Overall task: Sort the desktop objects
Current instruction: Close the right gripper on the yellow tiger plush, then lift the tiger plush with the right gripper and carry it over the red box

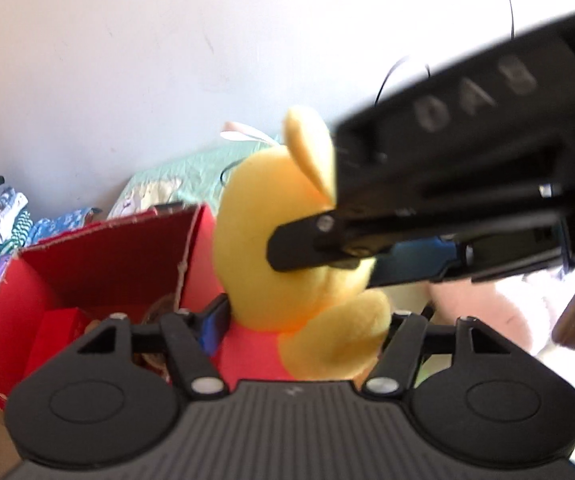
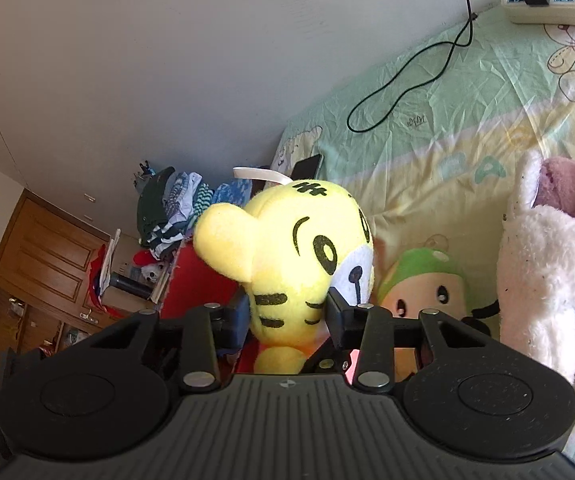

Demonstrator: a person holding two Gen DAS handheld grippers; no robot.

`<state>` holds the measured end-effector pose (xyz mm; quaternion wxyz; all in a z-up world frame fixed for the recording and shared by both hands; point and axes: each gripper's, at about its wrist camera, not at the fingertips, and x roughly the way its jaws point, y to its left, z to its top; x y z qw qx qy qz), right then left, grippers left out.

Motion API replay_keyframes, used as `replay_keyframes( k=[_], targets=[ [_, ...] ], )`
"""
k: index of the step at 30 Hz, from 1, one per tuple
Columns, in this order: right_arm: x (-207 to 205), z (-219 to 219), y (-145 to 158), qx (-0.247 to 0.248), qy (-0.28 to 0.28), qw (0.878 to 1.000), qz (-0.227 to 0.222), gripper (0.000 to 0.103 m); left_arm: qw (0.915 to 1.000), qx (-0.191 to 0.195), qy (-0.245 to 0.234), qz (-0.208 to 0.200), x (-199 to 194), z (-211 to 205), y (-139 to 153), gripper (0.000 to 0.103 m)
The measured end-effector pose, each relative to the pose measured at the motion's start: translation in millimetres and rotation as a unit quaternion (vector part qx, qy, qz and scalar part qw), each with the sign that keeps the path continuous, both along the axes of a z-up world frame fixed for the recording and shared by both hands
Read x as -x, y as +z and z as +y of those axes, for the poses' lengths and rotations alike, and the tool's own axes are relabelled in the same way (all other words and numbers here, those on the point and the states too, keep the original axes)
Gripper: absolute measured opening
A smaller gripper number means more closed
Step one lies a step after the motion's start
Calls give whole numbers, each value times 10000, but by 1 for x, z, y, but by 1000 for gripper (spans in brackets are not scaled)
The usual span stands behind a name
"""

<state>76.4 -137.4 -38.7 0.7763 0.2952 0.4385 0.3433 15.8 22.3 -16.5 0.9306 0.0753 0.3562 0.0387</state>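
Both grippers have the yellow tiger plush (image 2: 299,248) between their jaws. In the right wrist view the right gripper (image 2: 287,316) pinches the toy's striped cheek and neck from both sides, the pads pressing into the fabric, so it is closed on the plush; the toy's face turns toward the right of that view and one rounded ear sticks out to the left. In the left wrist view the left gripper (image 1: 307,320) clamps lower down, its fingers set against the red-shirted body and yellow arm of the same tiger (image 1: 287,240), seen here from the back, and it too grips the toy. Across the upper right of that view the right gripper's black body (image 1: 467,168) reaches in, one finger (image 1: 299,246) lying against the side of the plush's head. Just left of the left jaws, behind the toy, stands an open red cardboard box (image 1: 99,264) with a smaller red box inside it. Beyond the right jaws, to their right, a green-capped doll (image 2: 423,284) lies on the pale green and yellow bedsheet (image 2: 447,128), and further right a white fluffy plush (image 2: 543,280) leans against a pink one (image 2: 567,184). A black cable (image 2: 407,76) loops across the sheet toward a power strip (image 2: 555,0) at the far corner. Far left of the jaws are a pile of folded clothes (image 2: 171,204) and a wooden cabinet (image 2: 39,264).
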Motion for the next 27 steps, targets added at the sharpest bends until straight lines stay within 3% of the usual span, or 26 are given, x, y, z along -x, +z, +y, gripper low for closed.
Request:
replay_keyframes(
  k=[9,13,27],
  targets=[
    [19,1,51,-664,22,9936,-912,42,9946,-302,137,-988,17,2,61,67],
    [24,19,65,-855,43,9888,-1219,42,9894,-570,213,-1317,14,17,70,67],
    [41,138,64,-881,-141,9845,-1510,42,9862,-589,171,-1540,29,149,70,67]
  ],
)
